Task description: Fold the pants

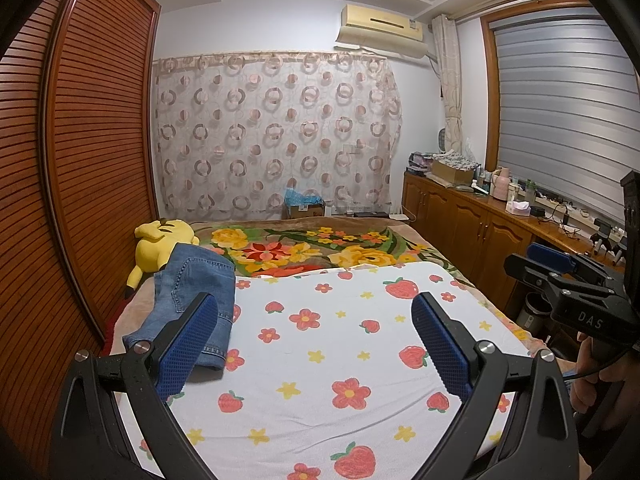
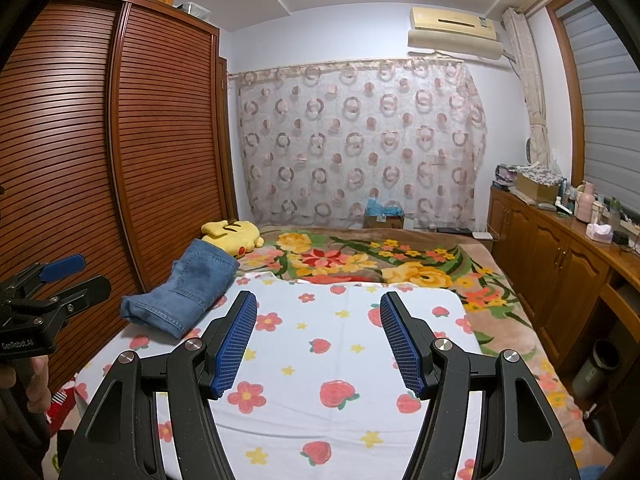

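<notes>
Yellow plush toy (image 1: 160,246) (beside wardrobe (image 1: 80,160))

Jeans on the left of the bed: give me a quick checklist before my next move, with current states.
1. Jeans folded into a compact bundle: ok.
2. Left gripper open and empty: ok.
3. Right gripper open and empty: ok.
4. Jeans fully on the strawberry sheet: not ok, they overlap its left edge.
5. Jeans clear of the yellow plush toy: cannot tell, they look close or touching.
6. Fold edges aligned: cannot tell.
</notes>
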Demonstrator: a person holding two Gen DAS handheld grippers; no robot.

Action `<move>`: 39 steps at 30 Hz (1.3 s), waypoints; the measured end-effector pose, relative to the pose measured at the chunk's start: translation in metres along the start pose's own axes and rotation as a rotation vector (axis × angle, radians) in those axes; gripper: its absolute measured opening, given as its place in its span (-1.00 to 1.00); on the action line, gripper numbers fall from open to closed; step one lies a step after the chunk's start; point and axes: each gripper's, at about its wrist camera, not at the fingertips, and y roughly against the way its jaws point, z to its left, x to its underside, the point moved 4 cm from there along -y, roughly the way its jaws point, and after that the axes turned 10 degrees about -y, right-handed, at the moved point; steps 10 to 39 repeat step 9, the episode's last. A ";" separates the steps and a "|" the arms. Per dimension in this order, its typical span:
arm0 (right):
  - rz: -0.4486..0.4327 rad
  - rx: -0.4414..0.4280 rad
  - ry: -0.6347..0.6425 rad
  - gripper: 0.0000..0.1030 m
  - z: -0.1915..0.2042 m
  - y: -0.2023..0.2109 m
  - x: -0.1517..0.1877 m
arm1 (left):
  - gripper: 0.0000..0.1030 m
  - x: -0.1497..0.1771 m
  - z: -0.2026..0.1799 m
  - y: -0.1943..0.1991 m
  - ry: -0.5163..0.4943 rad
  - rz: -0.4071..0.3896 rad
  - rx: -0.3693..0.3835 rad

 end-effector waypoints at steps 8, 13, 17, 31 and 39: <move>0.000 0.000 0.000 0.29 0.000 0.001 0.001 | 0.90 0.001 0.000 0.000 0.000 0.000 -0.001; 0.001 -0.001 0.000 0.29 -0.001 0.001 0.001 | 0.90 0.001 0.000 0.000 0.000 -0.001 -0.001; 0.001 -0.001 0.000 0.29 -0.001 0.001 0.001 | 0.90 0.001 0.000 0.000 0.000 -0.001 -0.001; 0.001 -0.001 0.000 0.29 -0.001 0.001 0.001 | 0.90 0.001 0.000 0.000 0.000 -0.001 -0.001; 0.001 -0.001 0.000 0.29 -0.001 0.001 0.001 | 0.90 0.001 0.000 0.000 0.000 -0.001 -0.001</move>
